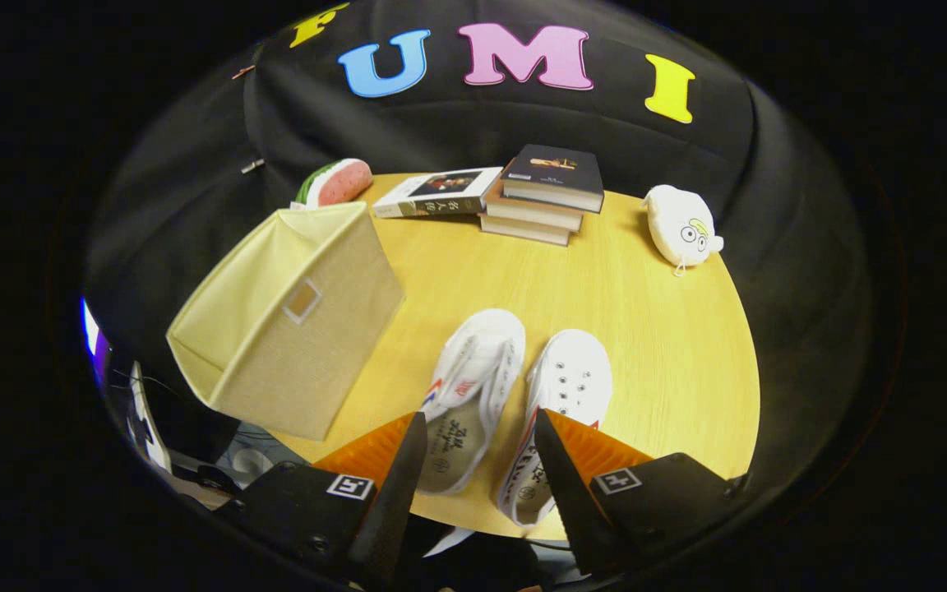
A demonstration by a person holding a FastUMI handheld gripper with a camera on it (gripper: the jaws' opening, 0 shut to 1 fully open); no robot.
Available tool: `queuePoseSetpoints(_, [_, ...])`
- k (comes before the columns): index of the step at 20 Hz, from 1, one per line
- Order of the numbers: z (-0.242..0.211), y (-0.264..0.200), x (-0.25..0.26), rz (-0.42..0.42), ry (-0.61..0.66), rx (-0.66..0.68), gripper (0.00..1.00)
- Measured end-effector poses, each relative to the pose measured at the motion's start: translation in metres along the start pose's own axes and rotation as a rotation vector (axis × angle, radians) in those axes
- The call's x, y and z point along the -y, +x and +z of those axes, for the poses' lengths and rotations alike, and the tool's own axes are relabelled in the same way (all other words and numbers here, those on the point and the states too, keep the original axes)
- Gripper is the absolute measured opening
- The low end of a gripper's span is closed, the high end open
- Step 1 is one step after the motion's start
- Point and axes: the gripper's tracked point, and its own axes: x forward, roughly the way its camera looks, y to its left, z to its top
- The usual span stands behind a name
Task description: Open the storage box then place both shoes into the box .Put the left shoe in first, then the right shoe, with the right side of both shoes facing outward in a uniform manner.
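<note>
We look down over a round wooden table (654,345) along one gripper (478,427), its two fingers spread wide apart and holding nothing. Two white shoes (523,403) lie side by side on the near part of the table, toes pointing away from us. The left shoe (469,395) shows its open mouth and insole in the gap between the fingers; the right shoe (568,386) lies just beside it, its heel end partly behind the right finger. The two shoes sit close together, and we cannot tell whether they touch.

One beige fabric box (293,321) stands at the table's left edge, left of the shoes and apart from them, with a small label patch on the face toward us. We cannot tell from here whether it is open.

At the far side we count four books: a stack (543,197) of three, and a single book (436,193) lying flat just left of it. One watermelon-slice toy (335,182) rests behind the box, and one white plush (681,224) with cartoon eyes sits far right.
</note>
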Motion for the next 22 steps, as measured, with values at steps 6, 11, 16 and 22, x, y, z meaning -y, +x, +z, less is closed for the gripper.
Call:
queuePoseSetpoints(6, [-0.021, 0.052, 0.003, -0.018, 0.014, -0.046, 0.68])
queuePoseSetpoints(11, [-0.023, 0.092, 0.012, -0.096, 0.072, -0.064, 0.53])
queuePoseSetpoints(16, [-0.024, 0.103, 0.014, -0.159, 0.273, -0.099, 0.17])
queuePoseSetpoints(22, [-0.017, 0.085, 0.009, -0.104, 0.448, -0.143, 0.06])
